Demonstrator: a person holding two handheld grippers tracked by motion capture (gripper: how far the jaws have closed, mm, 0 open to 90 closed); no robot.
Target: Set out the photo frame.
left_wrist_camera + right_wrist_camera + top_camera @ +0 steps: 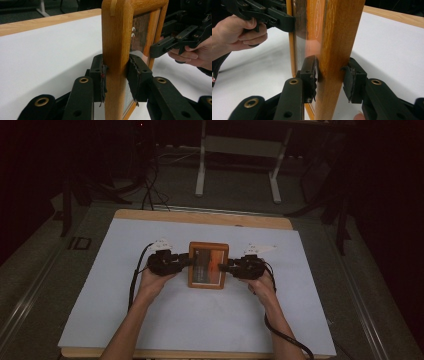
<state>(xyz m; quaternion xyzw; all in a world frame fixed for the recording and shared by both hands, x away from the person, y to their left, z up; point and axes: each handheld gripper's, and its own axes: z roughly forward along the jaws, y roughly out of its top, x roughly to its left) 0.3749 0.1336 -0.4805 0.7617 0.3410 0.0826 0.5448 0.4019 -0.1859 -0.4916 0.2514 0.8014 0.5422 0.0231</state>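
The wooden picture frame (117,50) runs off the top and bottom in both gripper views; its dark picture (207,265) is too small to read.

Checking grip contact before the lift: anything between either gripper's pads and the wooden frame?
Nothing visible. The left gripper has both pads pressed straight on one side rail of the wooden frame. The right gripper straddles the opposite rail: one pad touches the wood, the other seems to stand slightly off it, with only air in the gap.

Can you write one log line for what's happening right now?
left gripper: shut on wooden picture frame | right gripper: one pad apart | white table sheet
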